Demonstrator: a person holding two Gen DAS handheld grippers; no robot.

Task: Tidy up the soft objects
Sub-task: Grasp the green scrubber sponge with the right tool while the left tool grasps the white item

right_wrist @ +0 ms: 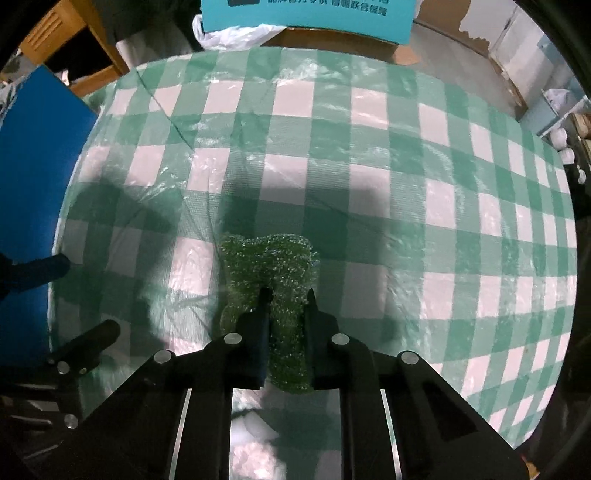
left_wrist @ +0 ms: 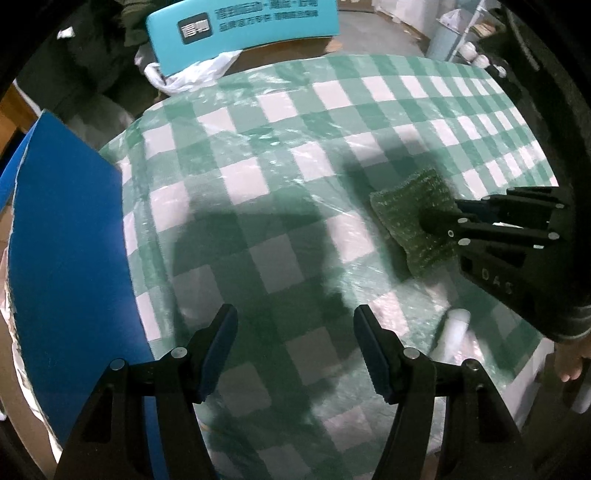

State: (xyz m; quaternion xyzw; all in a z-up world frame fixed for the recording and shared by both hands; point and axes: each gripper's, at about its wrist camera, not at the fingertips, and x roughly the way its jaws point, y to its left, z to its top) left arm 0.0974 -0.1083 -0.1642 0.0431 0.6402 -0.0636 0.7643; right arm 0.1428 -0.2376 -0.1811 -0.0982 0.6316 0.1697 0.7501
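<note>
Green-checked tablecloth (right_wrist: 369,155) under clear plastic, teal cardboard box (left_wrist: 243,26) and wooden furniture (right_wrist: 70,44) behind

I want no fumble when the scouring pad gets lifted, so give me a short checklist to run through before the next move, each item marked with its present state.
1. Right gripper shut on the green scouring pad: ok, pad pinched between both fingers.
2. Grip centred: not ok, the fingers hold the pad's near end only.
3. Left gripper open and empty: ok.
4. Checked tablecloth around the pad bare: ok.
5. Blue bin at the table's left edge within reach: cannot tell.
</note>
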